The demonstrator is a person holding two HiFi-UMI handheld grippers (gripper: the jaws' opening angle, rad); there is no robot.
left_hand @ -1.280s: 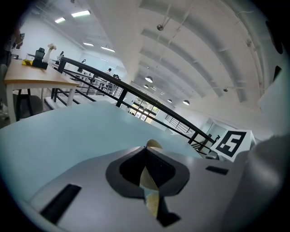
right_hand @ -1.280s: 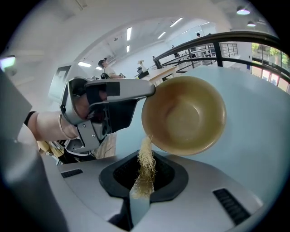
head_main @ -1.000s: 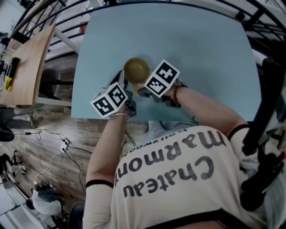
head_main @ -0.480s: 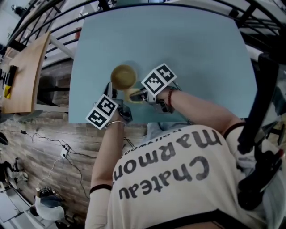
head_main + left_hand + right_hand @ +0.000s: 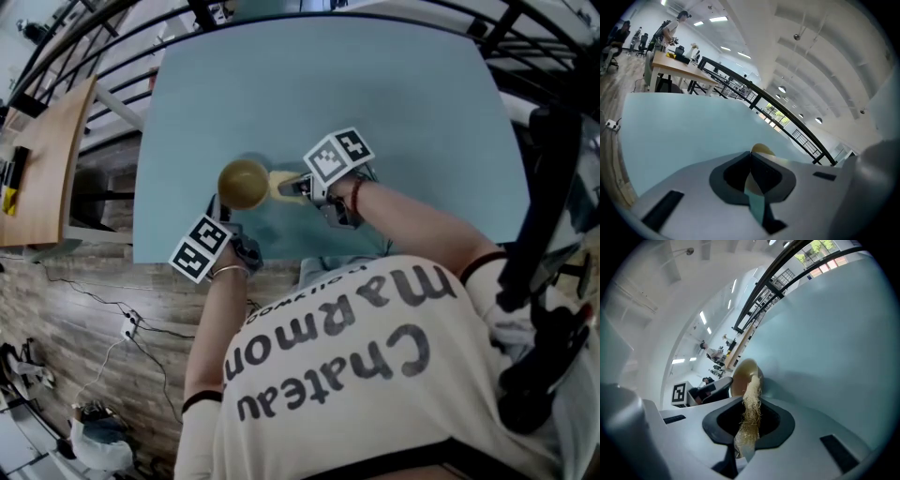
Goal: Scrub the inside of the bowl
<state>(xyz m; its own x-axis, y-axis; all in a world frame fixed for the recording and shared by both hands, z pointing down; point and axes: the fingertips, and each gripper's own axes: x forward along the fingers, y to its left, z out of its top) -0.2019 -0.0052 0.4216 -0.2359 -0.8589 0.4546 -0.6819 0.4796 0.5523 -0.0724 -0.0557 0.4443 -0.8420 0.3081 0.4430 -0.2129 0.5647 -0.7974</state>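
Jaws of right gripper (image 5: 751,404): closed on a pale, stringy fibre scrubber (image 5: 752,392); the scrubber runs out past the fingertips, its far end at the mouth of the bowl (image 5: 739,377); whether it presses the inner wall or only the rim cannot be told.

Jaws of left gripper (image 5: 751,155): brought together, pinching the thin rim of the bowl, whose yellow edge shows just beyond the fingertips in the left gripper view.

Bowl: small, round, yellow-brown; tipped on its side, hollow turned toward the right gripper in the right gripper view; placed between the two grippers, near the table's front-left part in the head view; whether it touches the table top cannot be told.

Grippers, head view: left one low and left of the bowl, its marker cube (image 5: 200,248) toward the table's near edge; right one to the bowl's right, its marker cube (image 5: 337,155) above the wrist; both held by a person in a pale printed shirt (image 5: 375,375).

Table (image 5: 375,84): pale blue-green top, bare apart from the bowl and grippers.

Surroundings: wooden desk (image 5: 42,159) well to the left of the table; plank floor (image 5: 94,309) with cables beneath; black railing (image 5: 787,124) beyond the table's far side; ceiling lights (image 5: 718,19) overhead; people (image 5: 670,29) far off by the desk.
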